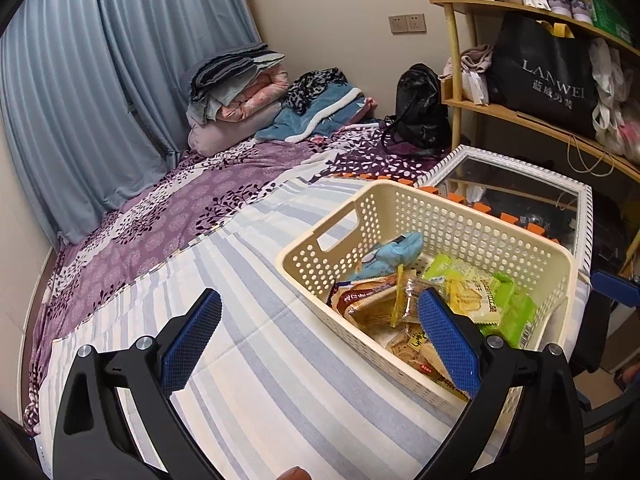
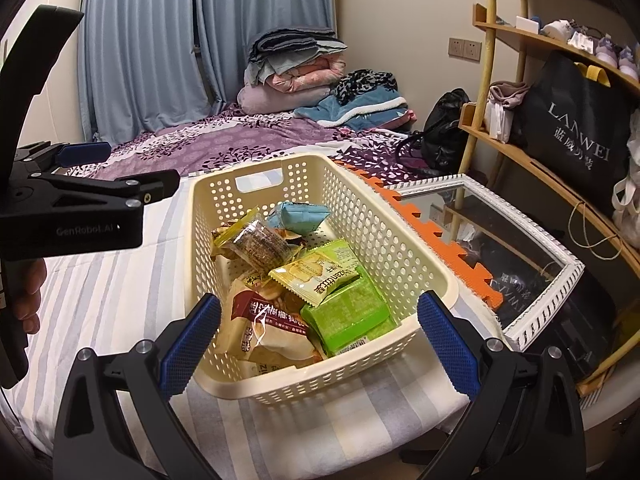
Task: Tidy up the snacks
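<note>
Bedroom w/ blue curtains (image 2: pixel 152 40); striped sheet (image 1: pixel 248 320) covers the work surface. L gripper (image 1: pixel 320 336) over sheet at left, fingers wide apart, nothing btwn. Cream basket (image 2: pixel 400 248) center holds snack packs (image 2: pixel 316 276). R gripper (image 2: pixel 320 336) near basket's front rim, fingers spread, empty. Framed mirror (image 2: pixel 536 248) beside basket on right.

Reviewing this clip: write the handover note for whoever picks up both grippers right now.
Left gripper: open, empty, at the basket's left side.
Right gripper: open, empty, at the basket's near end.
Cream perforated basket sits on the striped cloth. Inside: green packets, yellow cracker packet, brown bag, clear-wrapped bar, blue packet.
No snack lies loose on the cloth; they are piled, not sorted.
</note>
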A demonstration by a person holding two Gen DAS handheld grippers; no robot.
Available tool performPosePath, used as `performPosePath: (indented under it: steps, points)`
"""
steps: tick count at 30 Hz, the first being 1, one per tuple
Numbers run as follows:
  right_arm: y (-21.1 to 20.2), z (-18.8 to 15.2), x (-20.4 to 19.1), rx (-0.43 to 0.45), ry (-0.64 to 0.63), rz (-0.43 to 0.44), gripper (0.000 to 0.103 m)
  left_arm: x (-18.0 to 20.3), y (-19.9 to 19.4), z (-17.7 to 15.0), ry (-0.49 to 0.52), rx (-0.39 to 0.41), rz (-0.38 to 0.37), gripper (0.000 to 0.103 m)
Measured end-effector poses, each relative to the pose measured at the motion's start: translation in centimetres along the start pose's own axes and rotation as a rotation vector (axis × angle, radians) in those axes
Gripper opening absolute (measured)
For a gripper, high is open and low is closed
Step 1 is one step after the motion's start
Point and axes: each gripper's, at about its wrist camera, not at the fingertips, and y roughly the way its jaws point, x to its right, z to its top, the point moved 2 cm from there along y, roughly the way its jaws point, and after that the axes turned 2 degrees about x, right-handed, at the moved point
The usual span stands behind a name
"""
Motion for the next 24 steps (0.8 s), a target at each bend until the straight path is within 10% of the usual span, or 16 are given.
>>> performPosePath:
  steps: [24]
  points:
    - [0.0, -0.5, -0.1, -0.011, -0.035, -0.028, 0.098, 2.0, -0.4, -0.8, 0.121, -0.001, -0.005, 0.100]
